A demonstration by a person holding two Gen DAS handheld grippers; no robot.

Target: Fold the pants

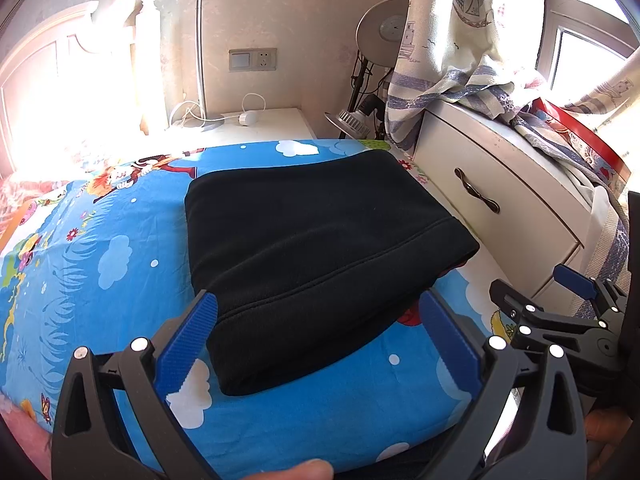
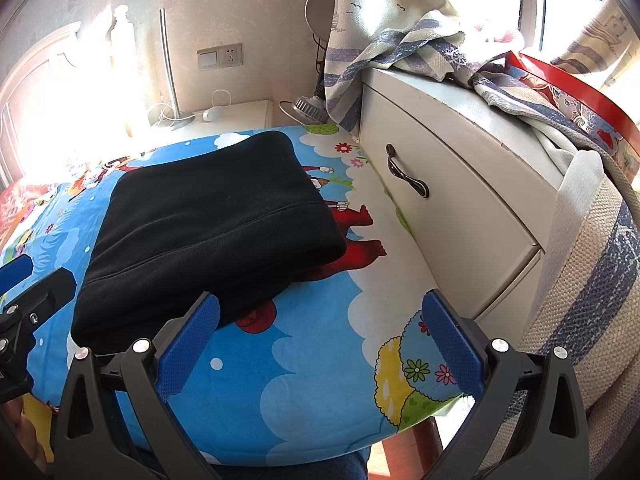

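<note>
Left gripper (image 1: 318, 320) and right gripper (image 2: 320, 320), jaws spread, hover empty — black pants (image 1: 316, 248) lie folded on the bed (image 1: 100, 264); folding looks finished — only withdrawal remains.

Cartoon bedsheet (image 1: 120, 280), white drawer cabinet (image 2: 460, 200), draped striped curtain (image 1: 452, 80), wall socket (image 1: 253, 59)

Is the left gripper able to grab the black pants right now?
Probably yes. The left gripper is open, its fingers spread either side of the near edge of the folded black pants on the bedsheet, with nothing in between.
</note>
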